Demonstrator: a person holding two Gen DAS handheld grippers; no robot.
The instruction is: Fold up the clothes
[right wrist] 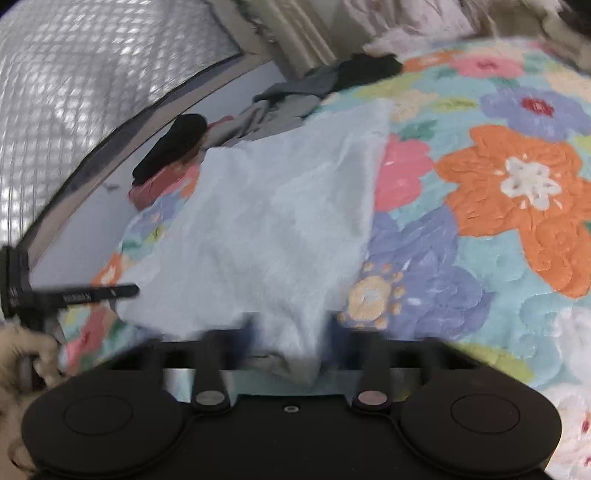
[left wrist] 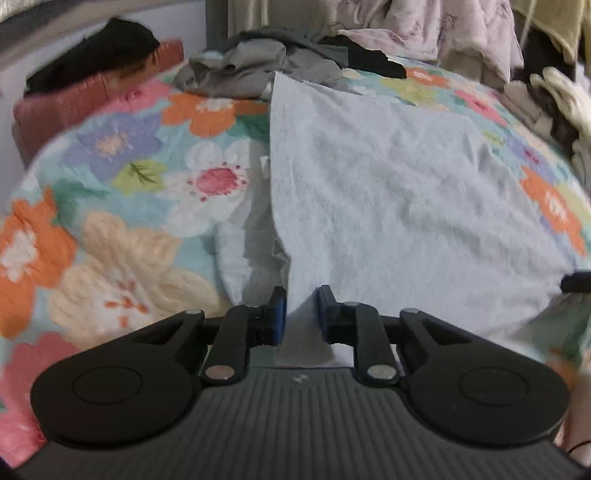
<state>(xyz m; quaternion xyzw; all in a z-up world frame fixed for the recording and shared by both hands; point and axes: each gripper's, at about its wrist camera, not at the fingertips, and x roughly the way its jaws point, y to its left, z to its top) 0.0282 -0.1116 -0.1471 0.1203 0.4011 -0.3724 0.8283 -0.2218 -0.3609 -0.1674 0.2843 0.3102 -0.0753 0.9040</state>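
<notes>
A light blue fleecy cloth (left wrist: 388, 192) lies spread on a floral bedspread (left wrist: 110, 221), its near edge lifted. My left gripper (left wrist: 301, 314) is shut on the near left corner, with the fabric pinched between its blue pads. In the right wrist view the same cloth (right wrist: 266, 229) runs up from my right gripper (right wrist: 290, 332), which is blurred. A bunch of the cloth's near right corner fills the narrow gap between its fingers and looks gripped. The left gripper's finger (right wrist: 92, 293) shows at the left edge of that view, with a person's hand (right wrist: 22, 354) below it.
A heap of grey and black clothes (left wrist: 251, 70) lies at the far side of the bed. A black garment (left wrist: 96, 55) rests on a reddish headboard or cushion at far left. Pale bedding (left wrist: 424, 26) is piled at the back right. The bedspread (right wrist: 498, 221) stretches off to the right.
</notes>
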